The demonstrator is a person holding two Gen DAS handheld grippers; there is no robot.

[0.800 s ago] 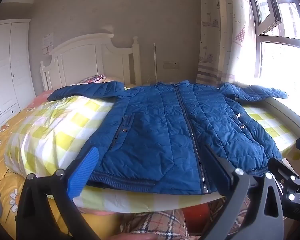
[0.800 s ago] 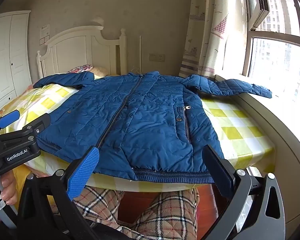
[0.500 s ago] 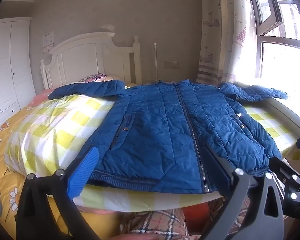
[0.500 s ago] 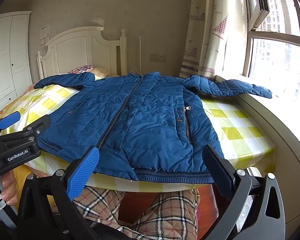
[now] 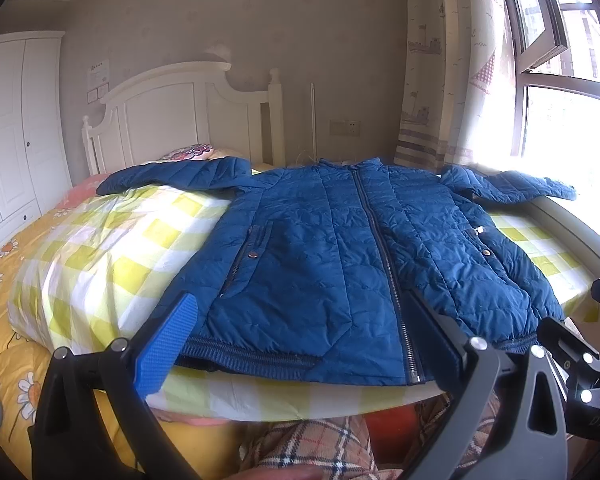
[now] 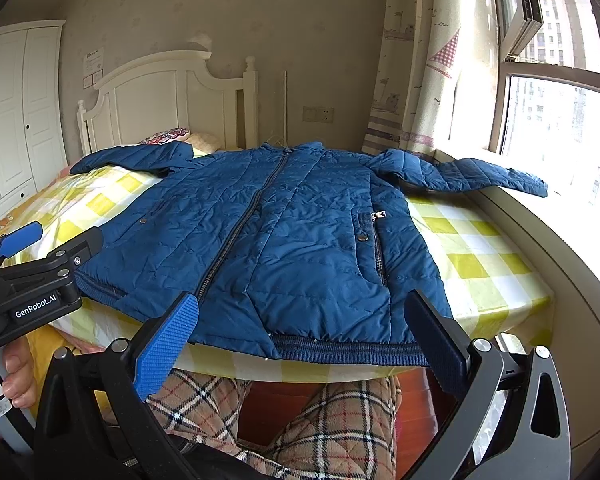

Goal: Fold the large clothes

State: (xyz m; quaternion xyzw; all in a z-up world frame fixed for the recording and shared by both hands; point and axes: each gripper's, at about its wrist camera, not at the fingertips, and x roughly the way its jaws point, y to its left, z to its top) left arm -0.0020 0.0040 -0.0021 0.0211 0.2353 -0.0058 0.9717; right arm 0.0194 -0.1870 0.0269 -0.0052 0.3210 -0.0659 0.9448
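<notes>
Blue quilted jacket [image 5: 340,264], zipped, sleeves spread flat on bed [image 5: 100,240] for folding; left tongs [image 5: 300,340] and right tongs [image 6: 304,336] wide, empty, at lower frame.

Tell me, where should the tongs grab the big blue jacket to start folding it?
Probably the sleeve cuffs. The blue jacket lies flat, zipped, front up, with both sleeves spread sideways. The right tongs, open, could come from the window side and pinch the thin end of the right sleeve; the left tongs, open too, could take the left sleeve from the wardrobe side.
</notes>
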